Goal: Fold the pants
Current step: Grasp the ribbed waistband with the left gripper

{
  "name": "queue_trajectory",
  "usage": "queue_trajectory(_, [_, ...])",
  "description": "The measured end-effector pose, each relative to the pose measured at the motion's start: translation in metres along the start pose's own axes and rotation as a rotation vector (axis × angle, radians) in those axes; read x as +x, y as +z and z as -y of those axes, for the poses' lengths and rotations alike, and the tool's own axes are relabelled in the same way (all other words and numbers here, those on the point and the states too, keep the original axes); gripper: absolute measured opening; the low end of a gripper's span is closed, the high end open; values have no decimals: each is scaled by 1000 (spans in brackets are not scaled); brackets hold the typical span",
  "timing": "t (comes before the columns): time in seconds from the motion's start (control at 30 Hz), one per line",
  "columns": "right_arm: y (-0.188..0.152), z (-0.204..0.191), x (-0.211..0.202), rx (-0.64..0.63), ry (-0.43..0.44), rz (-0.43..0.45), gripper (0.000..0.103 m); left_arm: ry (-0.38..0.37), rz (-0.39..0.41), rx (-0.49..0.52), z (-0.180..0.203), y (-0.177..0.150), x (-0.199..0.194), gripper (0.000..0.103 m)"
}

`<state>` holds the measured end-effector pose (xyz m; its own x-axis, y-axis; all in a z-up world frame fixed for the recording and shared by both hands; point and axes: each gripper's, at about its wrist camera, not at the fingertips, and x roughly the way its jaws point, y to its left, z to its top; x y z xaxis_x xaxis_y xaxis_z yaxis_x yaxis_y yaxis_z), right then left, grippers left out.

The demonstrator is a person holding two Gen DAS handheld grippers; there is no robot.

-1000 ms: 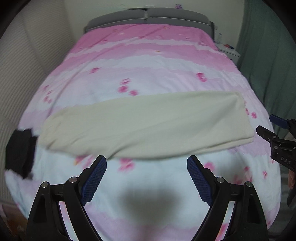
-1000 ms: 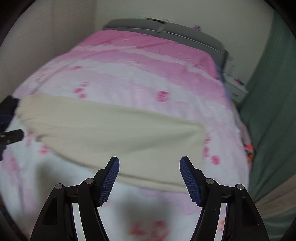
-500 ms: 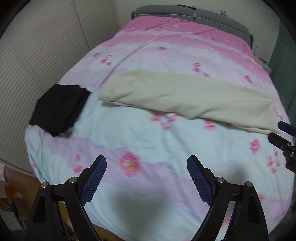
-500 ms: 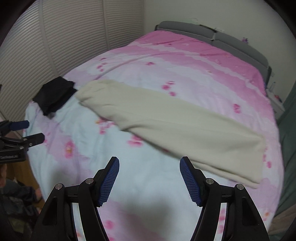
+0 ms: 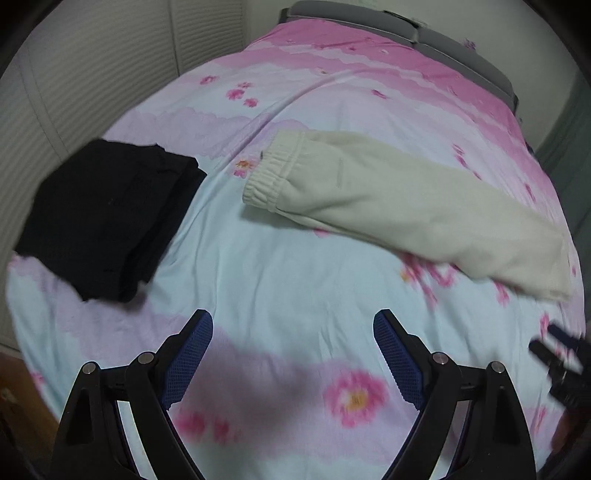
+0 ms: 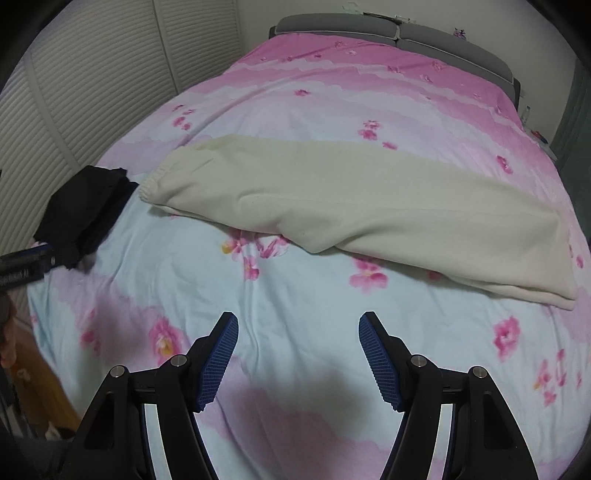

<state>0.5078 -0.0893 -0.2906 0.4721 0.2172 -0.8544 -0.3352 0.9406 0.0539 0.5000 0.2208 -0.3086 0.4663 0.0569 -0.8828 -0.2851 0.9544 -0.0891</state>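
The cream fleece pants (image 6: 354, 199), folded lengthwise into one long soft band, lie across the pink-and-blue floral bedspread (image 6: 303, 295), with the gathered elastic end (image 5: 273, 177) pointing left toward a folded black garment (image 5: 107, 218) and the squared end to the right. The left gripper (image 5: 293, 354) and right gripper (image 6: 298, 356) hang above the bedspread, fingers spread and released, grasping nothing.

L gripper (image 5: 293, 354): I've got it above the bedspread (image 5: 280, 266), jaws wide apart, nothing btwn the blue pads (image 5: 188, 360).
Pants (image 5: 399, 206): cream pair, folded lengthwise, lying diagonal across the bed; elastic waistband toward centre, leg end far R.
Black garment (image 5: 107, 218): folded pile at L edge of bed, well apart from pants.
R gripper (image 5: 565, 363): I see it blurred at R edge, near the leg end, not touching; can't read its jaws.
Headboard (image 5: 424, 33): grey, top of view.
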Motion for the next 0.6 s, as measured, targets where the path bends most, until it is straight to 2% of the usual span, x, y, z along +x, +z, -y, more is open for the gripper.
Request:
queue_trajectory(0.07, [0,-3,26,8,-20,-19,68,-13,-18,-52,-12,13,29,89])
queue_trajectory(0.13, [1,-3,55,24,-41,-57,68,-16,-29,-66,-17,25,54,89])
queue_trajectory(0.23, [5,-2,88,50,-71,-90,68,-60,-38,-90,-20,40,81,89])
queue_trajectory(0.3, [9,1,101,69,-78,-90,68,-89,-27,-122,-23,51,96,89])
queue_trajectory(0.43, [16,4,117,103,-104,-75,68,-181,-27,-255,-35,70,132,89])
queue_trajectory(0.6, [20,3,135,134,-108,-106,68,-225,-62,-332,-38,79,171,88])
